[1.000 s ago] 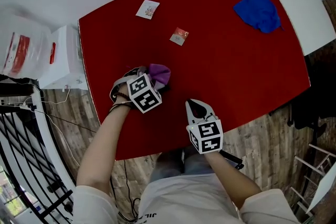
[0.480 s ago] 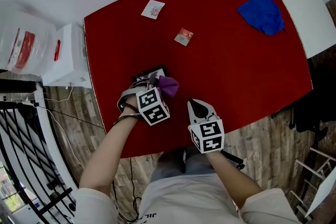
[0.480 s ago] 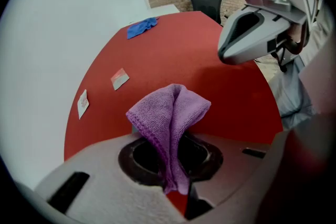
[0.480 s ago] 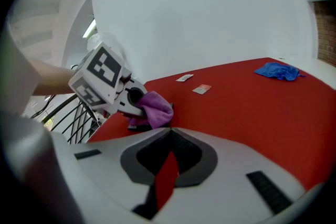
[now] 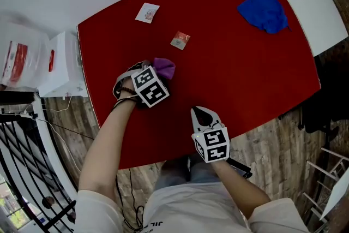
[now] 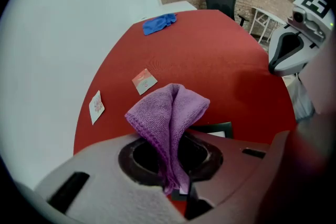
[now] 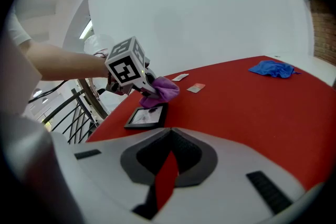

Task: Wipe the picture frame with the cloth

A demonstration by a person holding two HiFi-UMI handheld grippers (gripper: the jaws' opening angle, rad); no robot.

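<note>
My left gripper [image 5: 158, 77] is shut on a folded purple cloth [image 5: 164, 67] and holds it over the black picture frame [image 7: 146, 116], which lies flat on the red table [image 5: 234, 73] near its left edge. In the head view the frame is hidden under that gripper and cloth. The left gripper view shows the cloth [image 6: 170, 113] pinched between the jaws, with a corner of the frame [image 6: 216, 128] below. My right gripper [image 5: 201, 111] is shut, holds nothing, and rests at the near table edge, right of the frame.
A crumpled blue cloth [image 5: 264, 11] lies at the far right corner. Two small cards [image 5: 147, 12] [image 5: 180, 40] lie beyond the frame. A white box [image 5: 62, 63] and a black railing [image 5: 22, 161] stand left of the table.
Half a second ago the left gripper and cloth had slid toward me, baring the frame's far part; now they are back over it. The right gripper has stayed put.
</note>
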